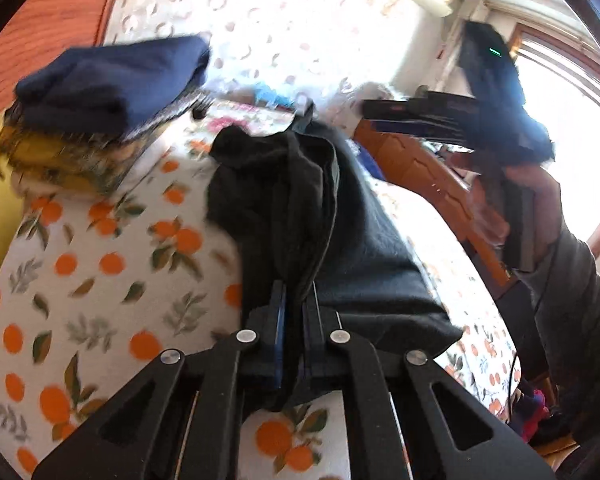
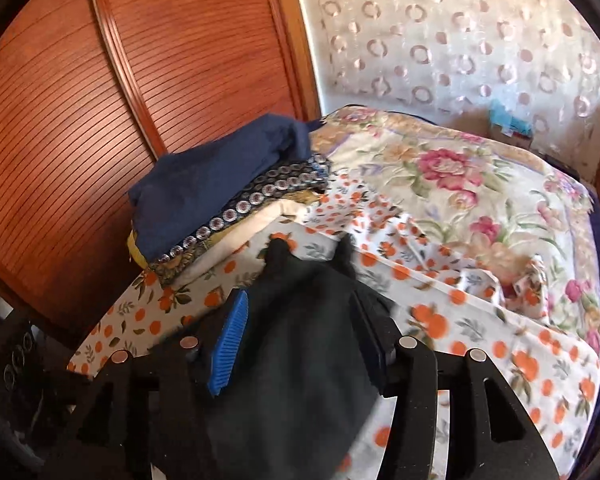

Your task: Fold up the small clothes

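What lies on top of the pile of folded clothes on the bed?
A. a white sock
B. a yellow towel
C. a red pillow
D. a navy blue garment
D: the navy blue garment sits uppermost on the pile, above a layer with a coin-pattern border and pale and yellowish layers beneath; the left wrist view shows the same blue piece on top.

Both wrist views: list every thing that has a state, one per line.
left claw: shut on the black garment
black garment: bunched, lifted off the bed at the gripped end
right claw: open, black garment lies between its fingers
navy garment: folded, on top of the stack
folded stack: piled on the orange-print sheet
floral bedspread: spread, rumpled at its near edge
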